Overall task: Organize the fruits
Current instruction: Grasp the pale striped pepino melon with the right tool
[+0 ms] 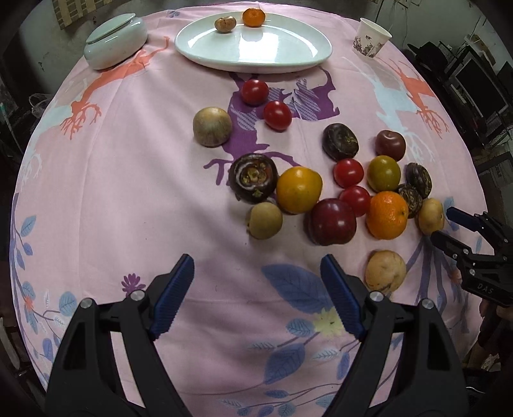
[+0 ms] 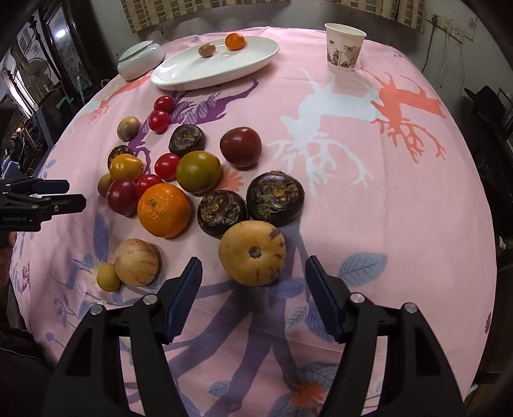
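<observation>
Many fruits lie loose on a pink tablecloth: an orange (image 1: 387, 215) (image 2: 164, 210), red tomatoes (image 1: 255, 92), dark water chestnuts (image 2: 275, 198), a dark red plum (image 1: 332, 221) and a yellow fruit (image 1: 298, 190). A white oval plate (image 1: 272, 48) (image 2: 192, 72) at the far side holds a small orange (image 1: 253, 16) and a brown fruit (image 1: 225, 24). My left gripper (image 1: 257, 268) is open and empty, just short of the pile. My right gripper (image 2: 253, 268) is open with a tan round fruit (image 2: 252, 253) just in front of its jaws.
A lidded pale green bowl (image 1: 115, 40) stands left of the plate. A paper cup (image 1: 372, 37) (image 2: 343, 46) stands at the far right. The right gripper shows at the right edge of the left wrist view (image 1: 449, 229); the left gripper shows at the left of the right wrist view (image 2: 69, 194).
</observation>
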`<act>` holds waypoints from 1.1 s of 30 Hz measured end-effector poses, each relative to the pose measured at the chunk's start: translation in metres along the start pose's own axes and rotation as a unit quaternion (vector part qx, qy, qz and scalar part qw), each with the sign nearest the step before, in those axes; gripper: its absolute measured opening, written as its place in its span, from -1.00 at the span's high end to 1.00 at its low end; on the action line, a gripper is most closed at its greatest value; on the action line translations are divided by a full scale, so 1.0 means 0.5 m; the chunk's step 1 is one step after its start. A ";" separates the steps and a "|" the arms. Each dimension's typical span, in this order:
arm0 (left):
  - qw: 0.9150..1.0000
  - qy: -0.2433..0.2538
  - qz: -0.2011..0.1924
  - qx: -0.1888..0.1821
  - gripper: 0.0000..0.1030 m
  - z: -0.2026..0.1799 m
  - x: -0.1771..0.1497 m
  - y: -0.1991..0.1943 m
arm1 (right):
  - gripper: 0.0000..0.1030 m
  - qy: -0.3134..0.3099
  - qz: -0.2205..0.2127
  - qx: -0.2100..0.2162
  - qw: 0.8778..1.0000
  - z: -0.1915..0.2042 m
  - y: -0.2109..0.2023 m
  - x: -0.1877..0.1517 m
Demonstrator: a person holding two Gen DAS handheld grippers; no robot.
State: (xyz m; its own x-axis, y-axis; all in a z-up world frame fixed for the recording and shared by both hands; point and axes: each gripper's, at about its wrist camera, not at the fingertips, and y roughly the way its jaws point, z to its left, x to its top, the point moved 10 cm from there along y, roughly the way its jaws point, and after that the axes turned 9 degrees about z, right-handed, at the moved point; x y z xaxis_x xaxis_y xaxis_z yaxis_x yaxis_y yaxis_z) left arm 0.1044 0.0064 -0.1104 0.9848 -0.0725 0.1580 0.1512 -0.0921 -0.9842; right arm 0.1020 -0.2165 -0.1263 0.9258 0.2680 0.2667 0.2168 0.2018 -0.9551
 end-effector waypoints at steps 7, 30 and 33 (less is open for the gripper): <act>1.000 0.000 -0.001 -0.001 -0.62 -0.005 -0.018 -0.015 | 0.04 0.011 0.022 0.000 1.000 0.004 0.039 0.003; 0.994 0.092 0.046 -0.046 -0.12 -0.236 -0.048 0.049 | 0.12 0.010 0.029 0.025 0.999 0.009 -0.007 -0.050; 0.994 0.085 0.057 -0.049 -0.01 -0.242 -0.046 0.067 | 0.12 0.010 0.030 0.024 0.999 0.007 -0.009 -0.053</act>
State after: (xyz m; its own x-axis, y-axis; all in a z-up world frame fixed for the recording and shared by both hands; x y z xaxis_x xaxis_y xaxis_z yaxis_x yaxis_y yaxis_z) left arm 0.0765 -0.1150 -0.1376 0.9651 -0.2538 0.0647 0.0216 -0.1690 -0.9854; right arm 0.0754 -0.2213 -0.1284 0.9428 0.2623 0.2056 0.1454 0.2313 -0.9620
